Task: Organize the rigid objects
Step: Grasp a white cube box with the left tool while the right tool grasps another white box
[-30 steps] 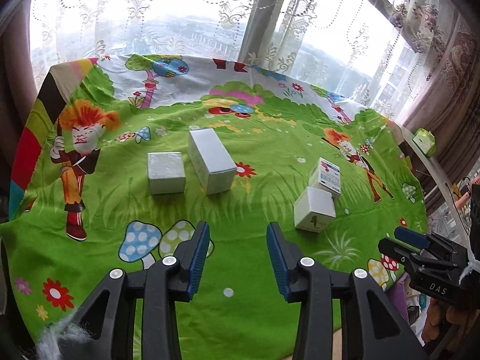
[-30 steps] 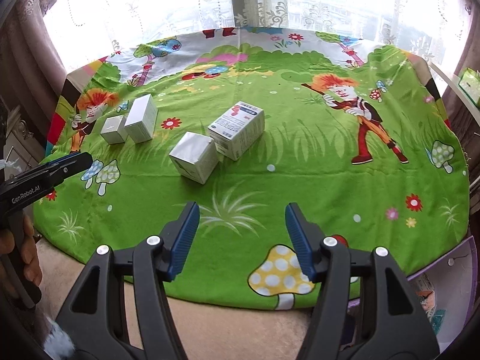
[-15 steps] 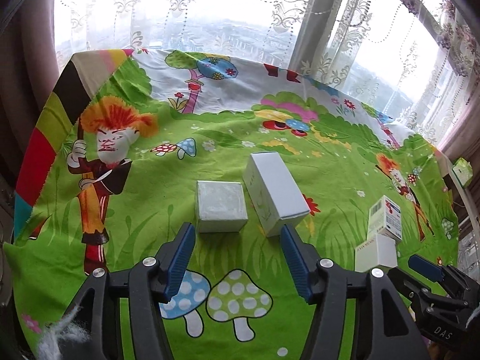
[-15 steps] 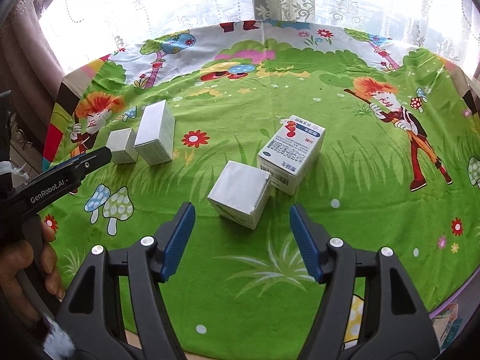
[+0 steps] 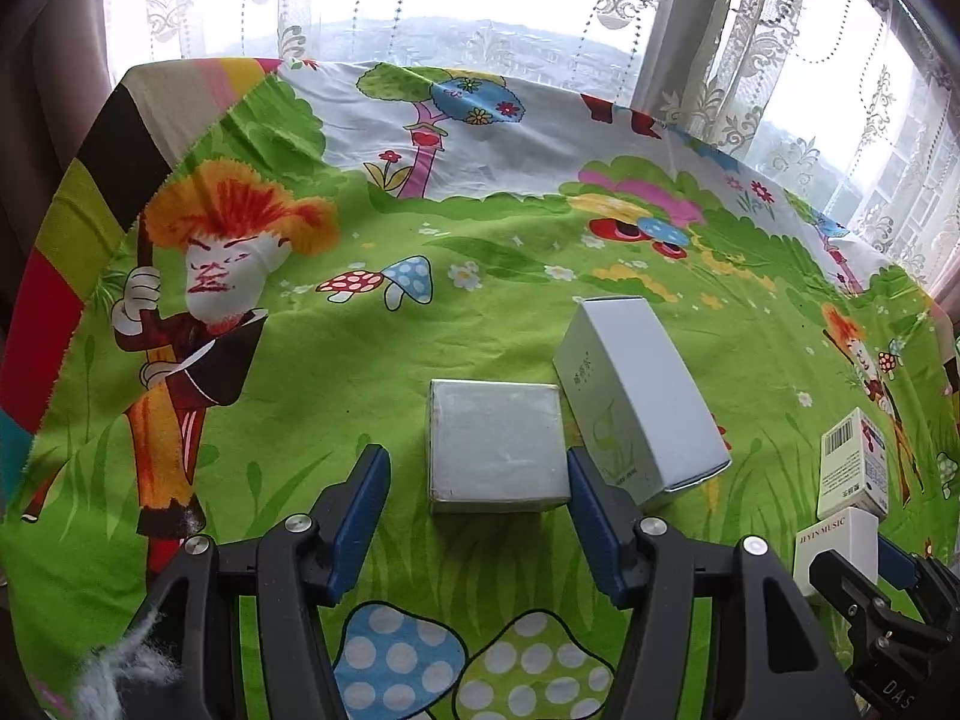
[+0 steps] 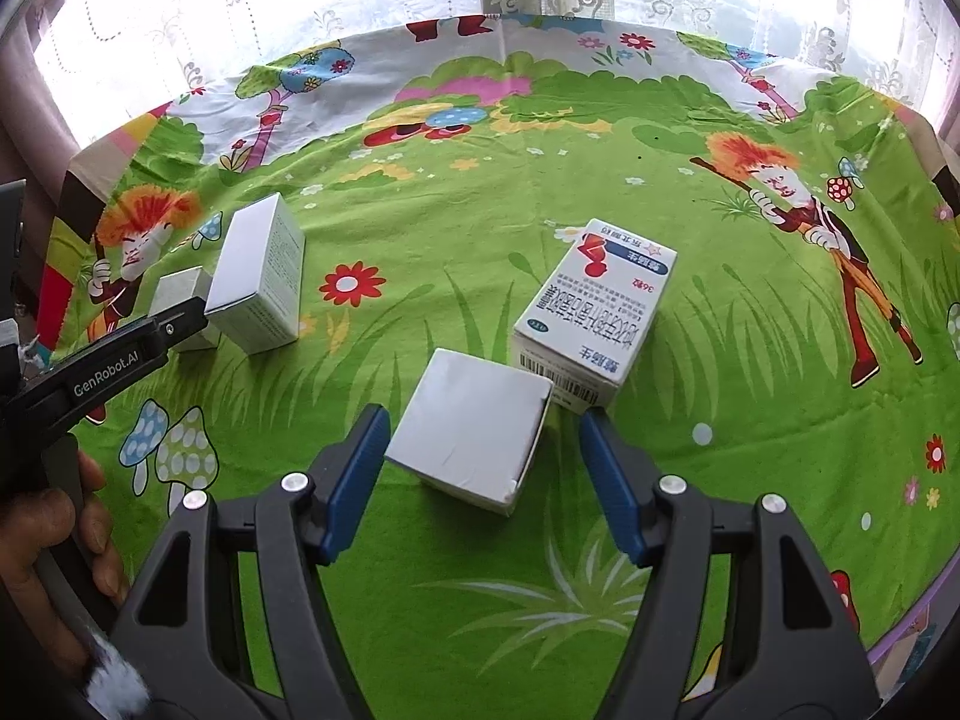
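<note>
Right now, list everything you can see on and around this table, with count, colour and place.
Small cube box: one, silver-grey, ahead of the left gripper.
Tall box: one, white, right beside it.
Square box: one, white, ahead of the right gripper.
Medicine box: one, white with blue and red print, touching its far corner.
Tablecloth: one, green cartoon print.
Lace curtains: white, at the window.
Left gripper: open.
Right gripper: open.
Hand: one, holding the left gripper's handle.

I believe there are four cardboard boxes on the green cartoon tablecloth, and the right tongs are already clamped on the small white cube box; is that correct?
Not quite: the right wrist view shows the right tongs open around the small white cube box, not clamped. Four boxes on the green cartoon tablecloth is right.
</note>
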`<state>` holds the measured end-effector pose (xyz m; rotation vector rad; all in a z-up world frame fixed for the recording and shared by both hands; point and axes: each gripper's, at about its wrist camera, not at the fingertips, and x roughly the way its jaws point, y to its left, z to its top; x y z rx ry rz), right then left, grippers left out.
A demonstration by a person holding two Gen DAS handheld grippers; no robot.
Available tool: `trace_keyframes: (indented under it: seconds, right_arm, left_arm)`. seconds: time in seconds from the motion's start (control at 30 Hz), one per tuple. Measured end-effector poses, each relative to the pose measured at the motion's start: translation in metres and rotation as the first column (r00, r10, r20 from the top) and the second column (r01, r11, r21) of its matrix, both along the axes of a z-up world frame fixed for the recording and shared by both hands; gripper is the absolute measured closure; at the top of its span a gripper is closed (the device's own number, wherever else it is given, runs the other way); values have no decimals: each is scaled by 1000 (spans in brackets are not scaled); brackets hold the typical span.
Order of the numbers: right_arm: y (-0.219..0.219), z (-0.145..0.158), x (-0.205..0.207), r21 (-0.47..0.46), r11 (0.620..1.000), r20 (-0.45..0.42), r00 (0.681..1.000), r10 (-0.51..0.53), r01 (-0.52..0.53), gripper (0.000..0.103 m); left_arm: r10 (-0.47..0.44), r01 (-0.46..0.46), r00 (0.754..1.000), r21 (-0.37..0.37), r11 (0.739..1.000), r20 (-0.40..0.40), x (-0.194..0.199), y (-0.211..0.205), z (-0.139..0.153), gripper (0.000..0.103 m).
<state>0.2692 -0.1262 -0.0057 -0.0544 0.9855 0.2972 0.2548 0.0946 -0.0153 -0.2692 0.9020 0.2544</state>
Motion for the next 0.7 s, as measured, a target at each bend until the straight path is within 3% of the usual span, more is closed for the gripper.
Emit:
trace_keyframes:
  seconds: [0.07,0.1,0.13,0.17,0.23,0.7]
  right_arm:
    - [0,-2,2,-7,1000,1,1000,-5,5,34]
    - [0,-3,2,-12,1000,1,1000,-7,7,37]
    - [1,-4,3,-13,1000,-3,1000,-4,4,42]
    - [1,-5,3,-12,1000,-10,1000,1,-1,53]
    - [1,-7,2,-17,1000,-13,1000,8,-8,58]
    - [-6,4,-25,-30,998,21,999,48,-48,59]
  left_arm:
    - [-6,7,1000,-4,1000,5,0,1,-1,48]
    - [-11,11,1000,-4,1000,-1,1,0,-2,56]
    - [-13,13,1000,-6,1000,-4,1,0,-3,56]
    - [-13,13,1000,-6,1000,-2,-1,0,-3,56]
    - [-17,17,1000,-13,1000,-2,-3,-1,-2,56]
    - [-5,6,1000,-90,996,13,-51,-21,6,56]
